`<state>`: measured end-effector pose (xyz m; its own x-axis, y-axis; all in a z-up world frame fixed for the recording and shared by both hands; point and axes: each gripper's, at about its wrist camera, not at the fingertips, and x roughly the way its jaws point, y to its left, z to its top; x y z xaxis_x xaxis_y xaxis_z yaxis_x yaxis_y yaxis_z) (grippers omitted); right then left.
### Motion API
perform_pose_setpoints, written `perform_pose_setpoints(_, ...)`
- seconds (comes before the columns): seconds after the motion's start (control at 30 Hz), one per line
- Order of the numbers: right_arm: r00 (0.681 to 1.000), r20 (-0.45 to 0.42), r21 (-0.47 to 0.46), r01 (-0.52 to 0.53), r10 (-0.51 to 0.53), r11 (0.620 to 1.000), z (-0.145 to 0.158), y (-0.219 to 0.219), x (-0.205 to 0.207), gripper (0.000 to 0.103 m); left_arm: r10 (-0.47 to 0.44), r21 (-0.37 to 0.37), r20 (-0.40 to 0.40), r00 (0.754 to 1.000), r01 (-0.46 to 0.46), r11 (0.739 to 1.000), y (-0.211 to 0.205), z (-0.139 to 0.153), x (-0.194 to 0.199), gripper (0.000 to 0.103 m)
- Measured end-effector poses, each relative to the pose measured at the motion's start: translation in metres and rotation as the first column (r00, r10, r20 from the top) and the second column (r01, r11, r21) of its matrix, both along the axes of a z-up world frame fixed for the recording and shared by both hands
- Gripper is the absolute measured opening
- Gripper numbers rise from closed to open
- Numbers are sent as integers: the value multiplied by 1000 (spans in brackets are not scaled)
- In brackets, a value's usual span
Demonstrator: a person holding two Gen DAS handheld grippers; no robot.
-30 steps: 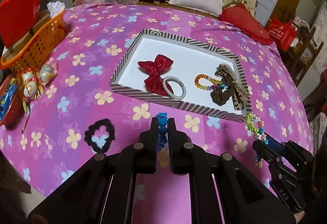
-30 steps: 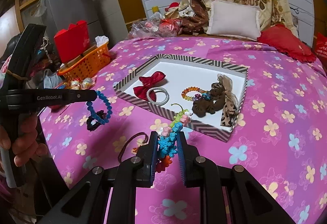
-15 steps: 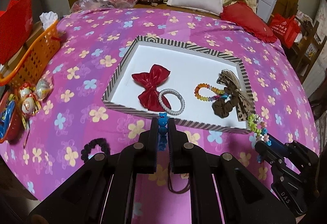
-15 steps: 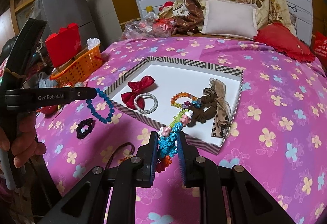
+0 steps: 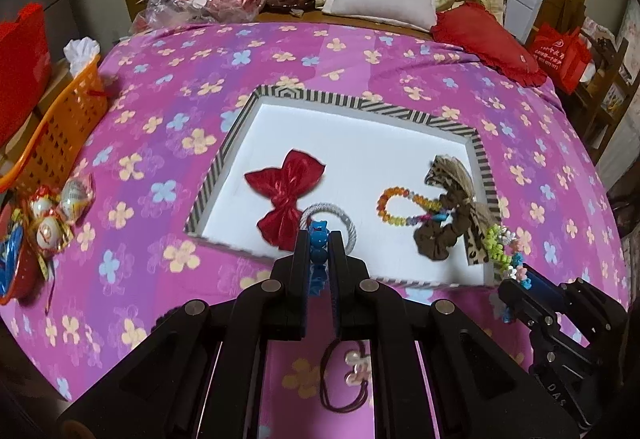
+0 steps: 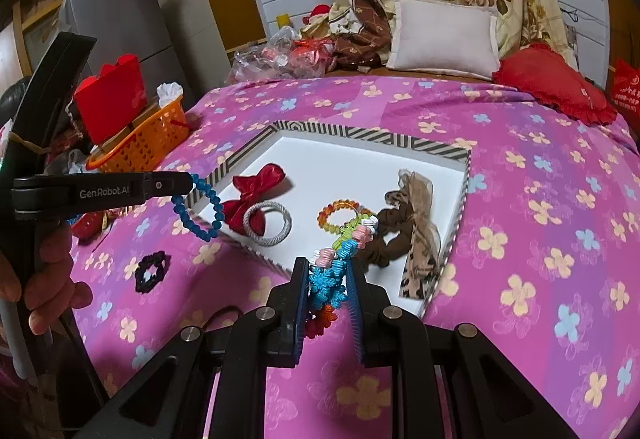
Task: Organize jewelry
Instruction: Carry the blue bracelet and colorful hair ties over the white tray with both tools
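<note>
The left gripper (image 5: 319, 239) pinches a blue bead bracelet (image 6: 200, 209); the right gripper (image 6: 329, 271) clamps a knotted colourful bracelet (image 6: 344, 251), both above the tray (image 6: 360, 137).

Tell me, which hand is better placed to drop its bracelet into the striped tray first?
Probably right: its flower bracelet already hangs over the tray floor, while the left gripper holds the blue bead bracelet at the rim.

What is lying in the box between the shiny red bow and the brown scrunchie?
In the left wrist view, a grey braided ring and a rainbow bead bracelet lie between the shiny red bow and brown scrunchie.
</note>
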<state>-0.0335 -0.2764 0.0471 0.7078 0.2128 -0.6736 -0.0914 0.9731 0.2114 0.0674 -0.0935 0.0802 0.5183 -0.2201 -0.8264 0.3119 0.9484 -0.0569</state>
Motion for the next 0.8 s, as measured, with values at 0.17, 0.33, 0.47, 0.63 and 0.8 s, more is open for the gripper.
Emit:
perform_pose_setpoints(0.17, 1000, -1, 0, 6, -6, 1000, 0, -4, 12, 18, -2, 5, 6, 1000, 2, 1000, -9, 2, 13, 7)
perform_pose_setpoints(0.33, 1000, -5, 3, 9, -9, 1000, -2, -7, 22, 18, -11, 11, 7, 1000, 11, 1000, -17, 1, 21, 7)
perform_pose_setpoints(0.47, 1000, -15, 9, 10, -10, 1000, -6, -10, 32, 18, -20, 7, 0, 1000, 20, 1000, -24, -2, 28, 7)
perform_pose_setpoints(0.63, 1000, -30, 23, 6, -6, 1000, -13, -9, 46, 18, -43, -10, -27, 999, 43, 999, -35, -11, 37, 7)
perform_pose_setpoints(0.8, 998, -56, 12, -17, 17, 1000, -24, -2, 62, 18, -42, -27, -70, 997, 41, 999, -39, -29, 49, 7)
